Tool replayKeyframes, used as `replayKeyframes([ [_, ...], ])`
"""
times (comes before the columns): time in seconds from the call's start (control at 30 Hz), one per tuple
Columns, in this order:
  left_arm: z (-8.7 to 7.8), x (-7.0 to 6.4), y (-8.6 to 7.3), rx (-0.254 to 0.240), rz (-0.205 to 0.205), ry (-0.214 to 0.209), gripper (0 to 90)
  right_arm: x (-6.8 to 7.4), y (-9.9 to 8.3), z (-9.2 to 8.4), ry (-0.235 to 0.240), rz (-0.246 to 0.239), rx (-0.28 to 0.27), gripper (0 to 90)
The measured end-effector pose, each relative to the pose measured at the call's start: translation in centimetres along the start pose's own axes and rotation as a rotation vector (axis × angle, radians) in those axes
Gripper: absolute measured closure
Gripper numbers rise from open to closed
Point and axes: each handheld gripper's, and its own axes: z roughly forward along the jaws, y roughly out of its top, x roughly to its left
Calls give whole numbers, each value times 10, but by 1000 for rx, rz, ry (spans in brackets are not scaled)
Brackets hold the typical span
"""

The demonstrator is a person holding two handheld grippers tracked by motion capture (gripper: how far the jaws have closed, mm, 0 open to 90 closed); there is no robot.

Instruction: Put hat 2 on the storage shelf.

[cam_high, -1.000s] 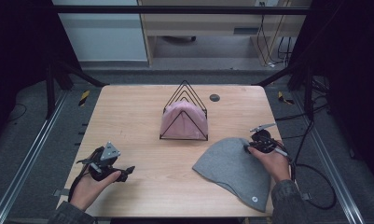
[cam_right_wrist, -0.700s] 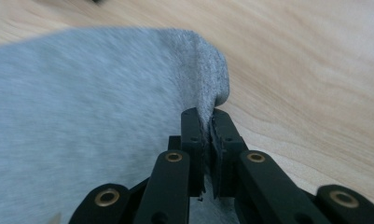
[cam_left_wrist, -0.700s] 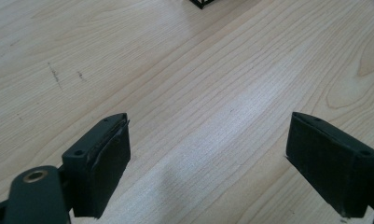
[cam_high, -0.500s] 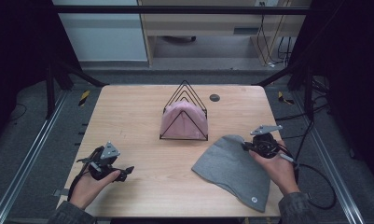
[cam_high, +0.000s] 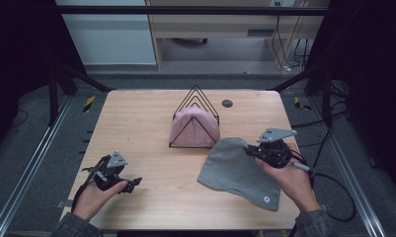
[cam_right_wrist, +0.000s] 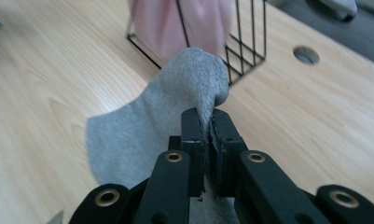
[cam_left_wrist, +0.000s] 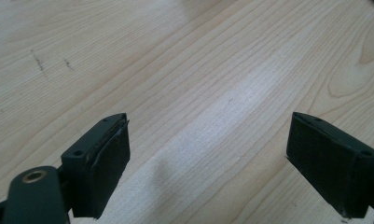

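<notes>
Grey beanie (cam_high: 237,170) — soft, matt knit cloth; pink beanie (cam_high: 193,127) likewise. Thin black metal wire rack (cam_high: 195,101). Table (cam_high: 136,123) — pale wood grain, smooth, faintly glossy.

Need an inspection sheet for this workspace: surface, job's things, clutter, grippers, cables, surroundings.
Surface: light wooden table with a round grommet hole near the far edge.
Job's things: grey beanie lying near the right edge, one edge lifted; pink beanie inside the black wire rack.
Clutter: nothing seen.
Grippers: right gripper shut on the grey beanie's edge; left gripper open, low over bare wood.
Cables: black cable trailing from the right gripper off the table's right side.
Surroundings: dark frame posts, grey floor, yellow-black tape marks.
</notes>
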Motion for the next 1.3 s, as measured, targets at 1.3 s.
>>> replayKeyframes([
  [1.3, -33, -34, 89, -77, 233, -122, 152, 73, 122, -1, 164, -257, -96, 857],
])
